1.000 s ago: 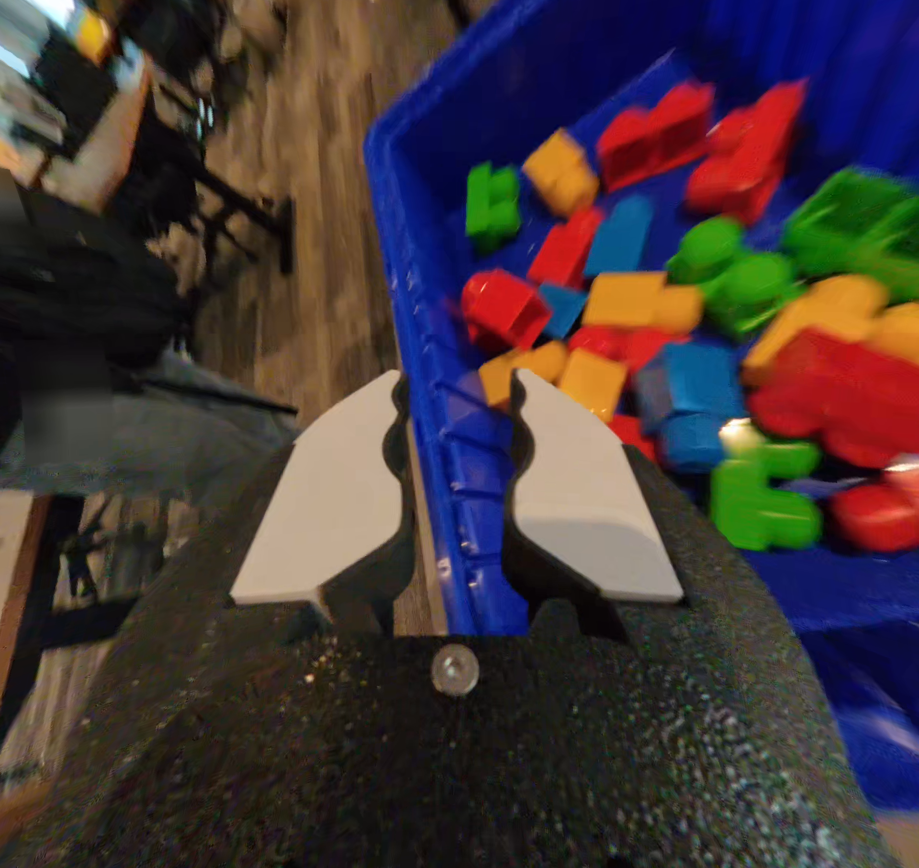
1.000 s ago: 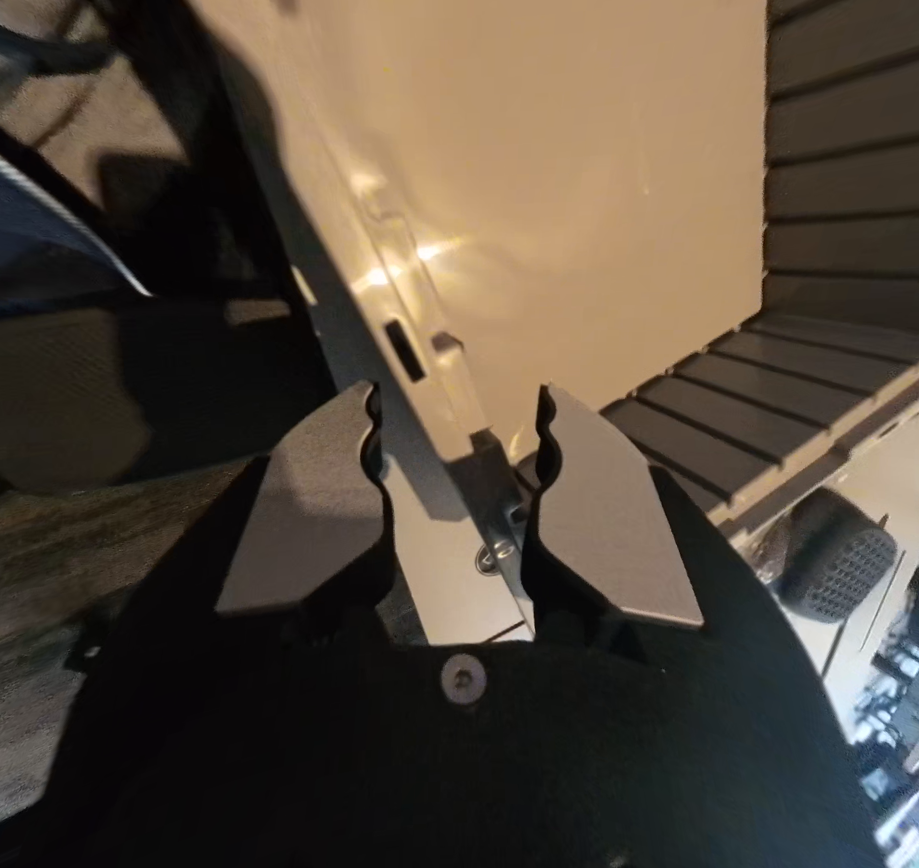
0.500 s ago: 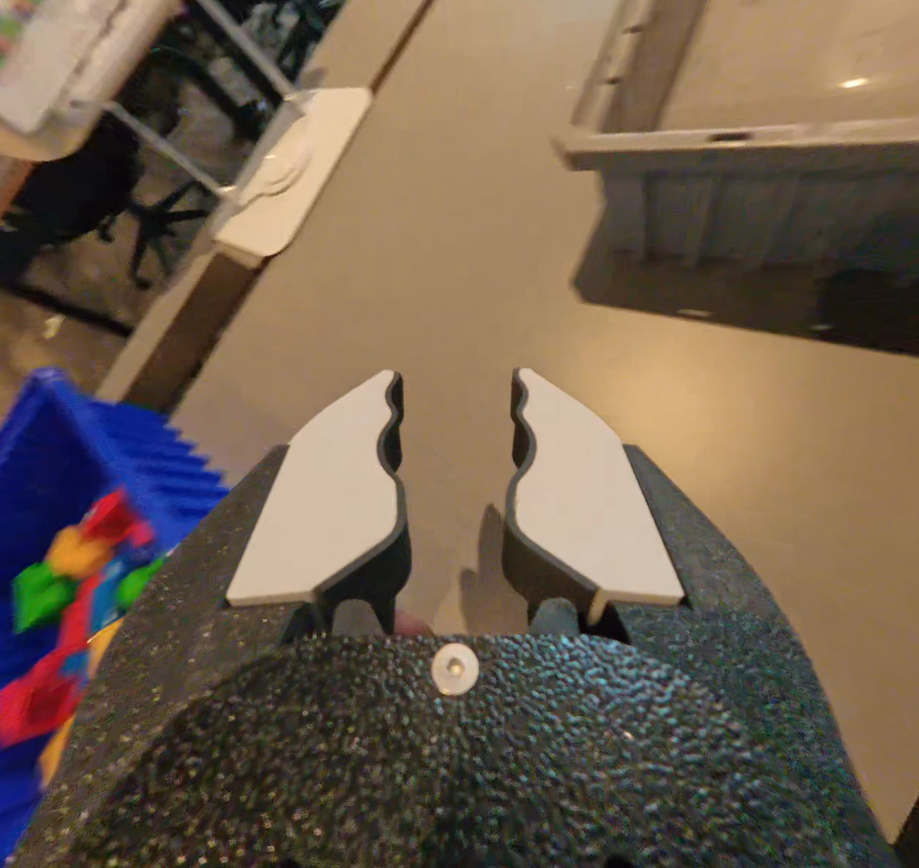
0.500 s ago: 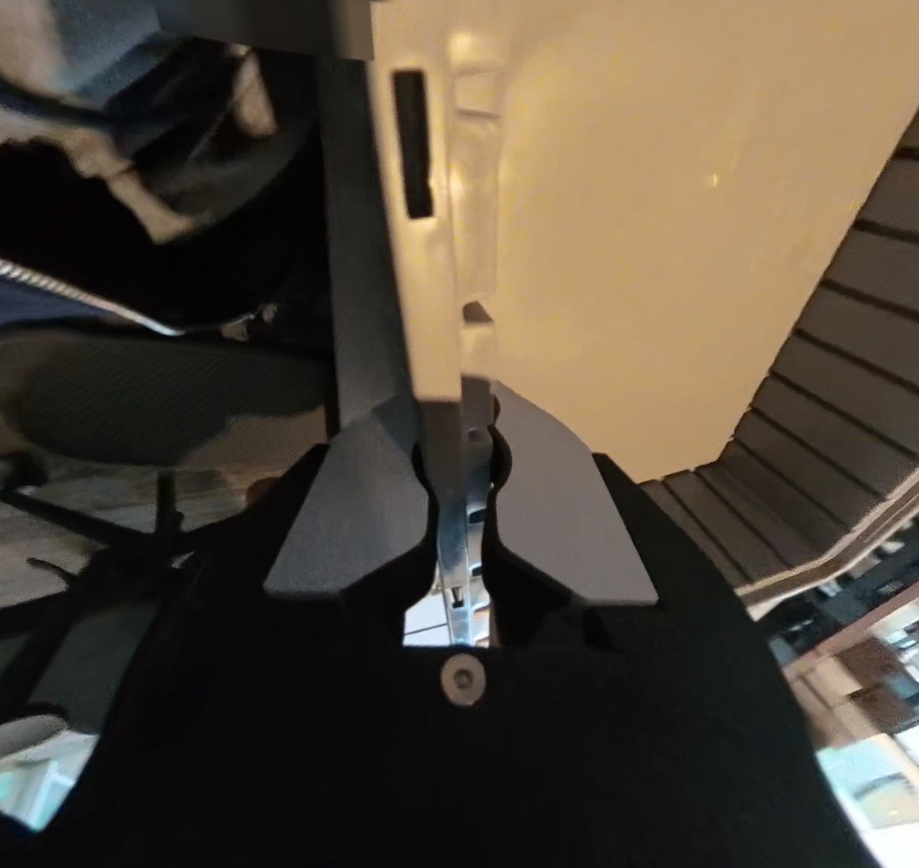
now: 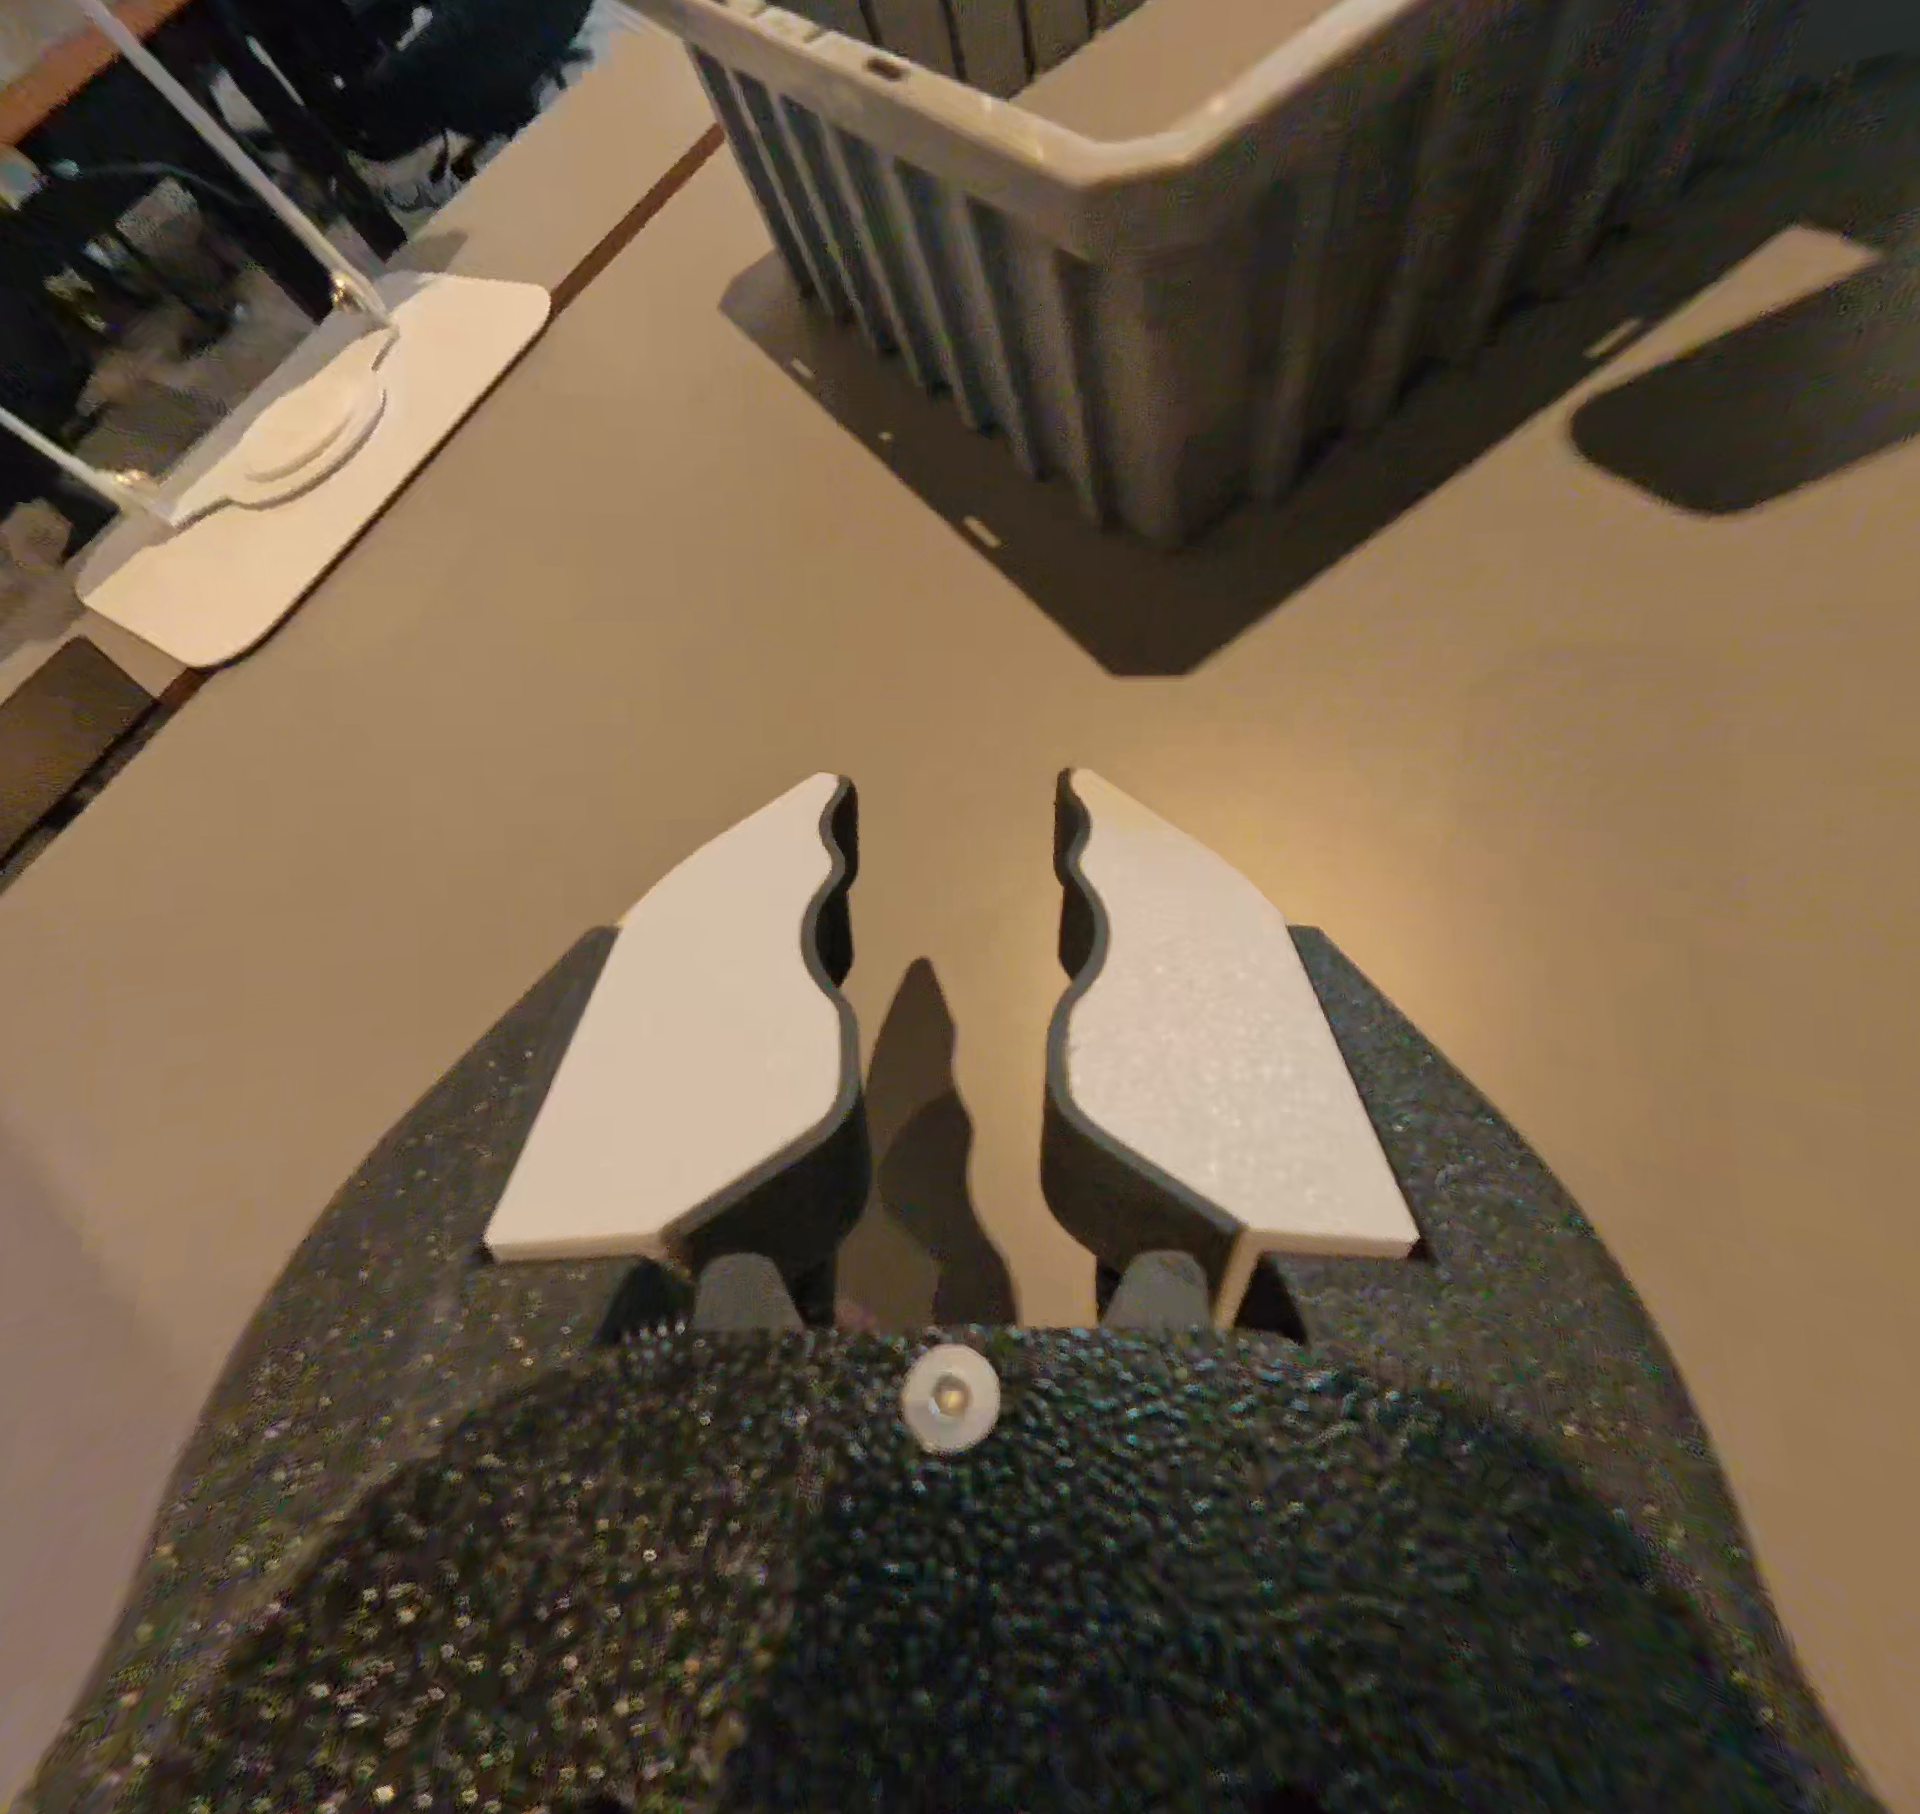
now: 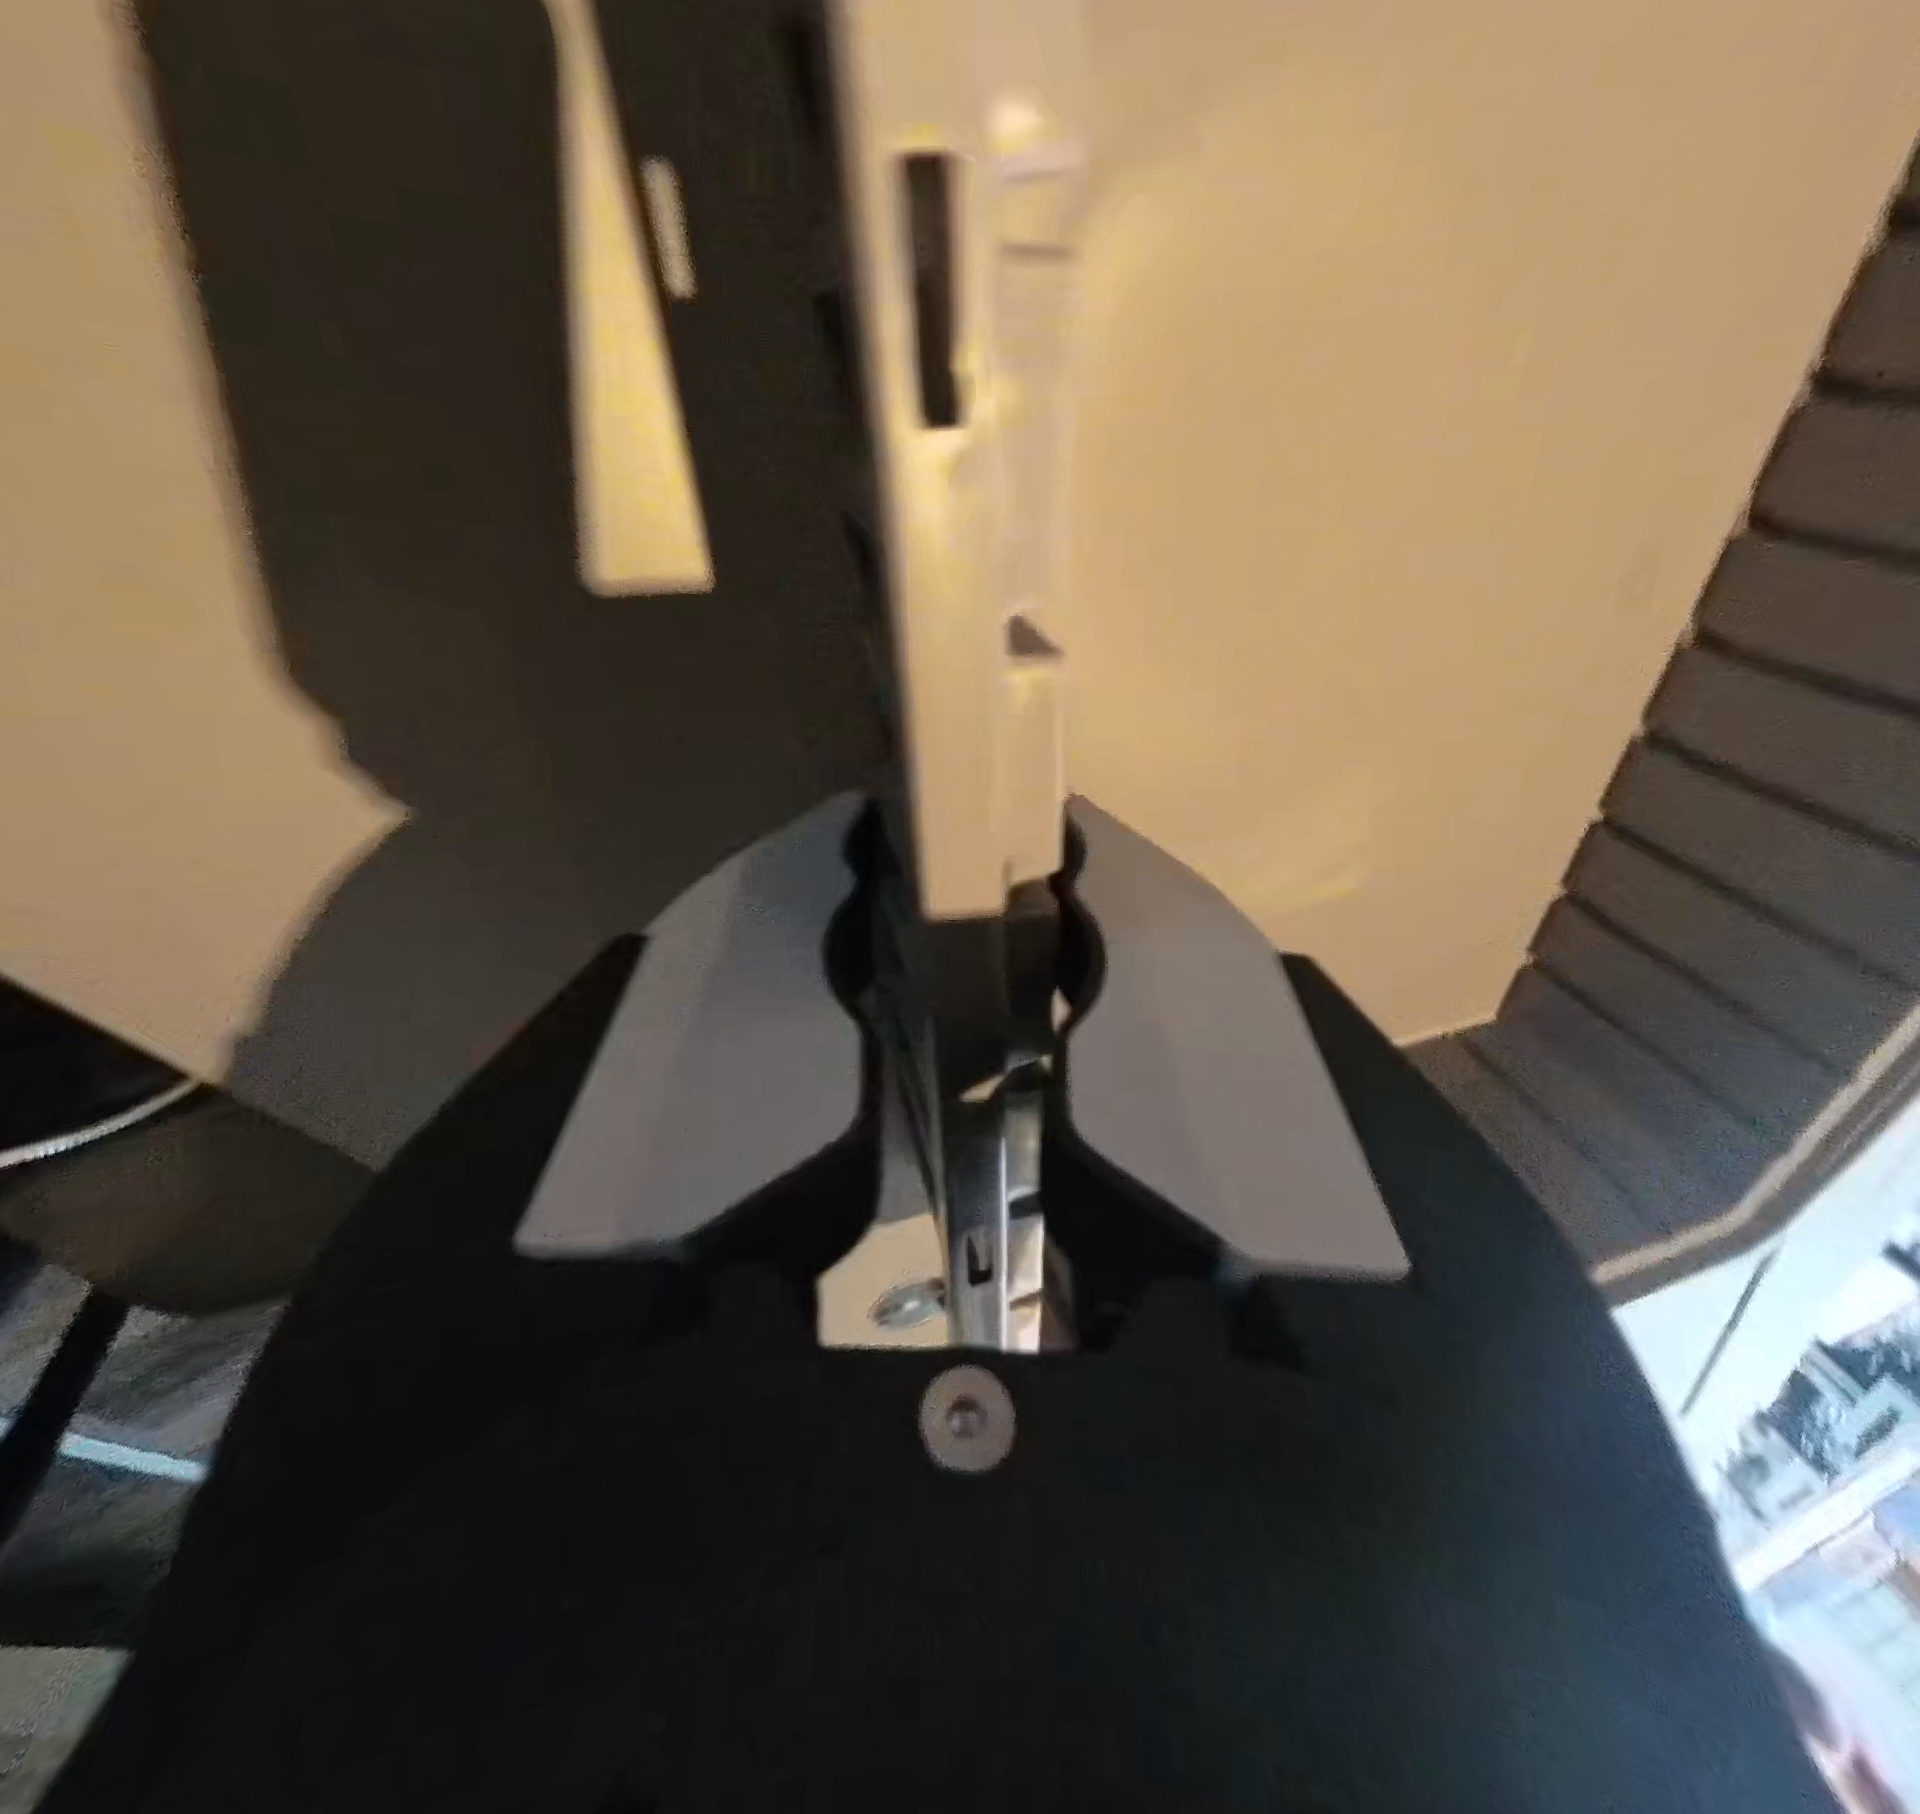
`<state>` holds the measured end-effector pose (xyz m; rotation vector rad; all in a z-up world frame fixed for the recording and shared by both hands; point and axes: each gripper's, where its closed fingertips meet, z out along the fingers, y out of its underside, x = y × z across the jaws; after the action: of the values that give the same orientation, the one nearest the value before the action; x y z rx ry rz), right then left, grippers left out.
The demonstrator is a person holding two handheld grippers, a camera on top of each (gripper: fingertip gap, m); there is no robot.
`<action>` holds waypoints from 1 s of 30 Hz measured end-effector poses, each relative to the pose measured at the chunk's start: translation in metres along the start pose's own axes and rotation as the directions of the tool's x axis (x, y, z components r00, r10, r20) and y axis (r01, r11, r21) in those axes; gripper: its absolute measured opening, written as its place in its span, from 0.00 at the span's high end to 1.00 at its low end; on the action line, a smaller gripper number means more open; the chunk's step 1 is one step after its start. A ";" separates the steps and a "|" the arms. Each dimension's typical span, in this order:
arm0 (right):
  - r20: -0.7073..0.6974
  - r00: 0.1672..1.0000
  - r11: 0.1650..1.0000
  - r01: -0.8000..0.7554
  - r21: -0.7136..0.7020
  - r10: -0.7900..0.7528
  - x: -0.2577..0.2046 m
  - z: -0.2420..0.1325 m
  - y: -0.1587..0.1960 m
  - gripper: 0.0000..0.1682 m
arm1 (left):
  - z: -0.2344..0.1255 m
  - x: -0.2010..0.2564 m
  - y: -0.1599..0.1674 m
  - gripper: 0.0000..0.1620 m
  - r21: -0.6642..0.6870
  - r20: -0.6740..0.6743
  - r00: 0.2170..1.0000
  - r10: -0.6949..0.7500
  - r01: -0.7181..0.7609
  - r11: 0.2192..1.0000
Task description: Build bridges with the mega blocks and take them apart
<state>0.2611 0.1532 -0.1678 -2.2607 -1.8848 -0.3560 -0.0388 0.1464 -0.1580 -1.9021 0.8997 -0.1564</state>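
Grey ribbed bin (image 5: 1143, 362), apparently upright

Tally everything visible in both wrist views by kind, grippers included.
Grey bin: 1
White base plate: 1
Grippers: 2 (left gripper open and empty, right gripper shut on the bin's rim)
Mega blocks: 0 in view
Total: 4

No legible text, label, brand, number or sign on anything in either view.
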 end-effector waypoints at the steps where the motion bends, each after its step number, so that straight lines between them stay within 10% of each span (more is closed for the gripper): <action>1: 0.021 0.999 0.999 0.040 0.014 -0.040 0.000 -0.003 0.000 0.72 | 0.001 0.002 0.001 0.78 0.009 -0.003 1.000 0.010 -0.010 1.000; 6: -0.163 0.909 0.910 0.402 0.098 -0.384 0.037 -0.048 0.040 0.51 | -0.001 0.002 0.002 0.78 0.041 0.004 0.999 0.048 -0.048 0.998; 12: -0.262 0.875 0.889 0.445 0.106 -0.407 0.099 -0.106 0.139 0.71 | 0.000 -0.001 0.000 0.78 0.062 -0.004 1.000 0.009 -0.009 0.998; 19: -0.207 0.715 0.742 0.618 -0.260 -0.668 0.135 -0.051 0.206 0.66 | 0.008 0.003 0.003 0.78 0.040 0.002 0.999 0.053 -0.053 0.998; 30: -0.019 0.524 0.498 0.798 -0.341 -0.852 0.119 0.015 0.197 0.64 | 0.011 -0.001 0.013 0.78 0.015 -0.010 1.000 0.027 -0.027 1.000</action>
<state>0.4763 0.2339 -0.1438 -1.1303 -2.8363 -0.9900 -0.0412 0.1514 -0.1741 -1.8761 0.9289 -0.1565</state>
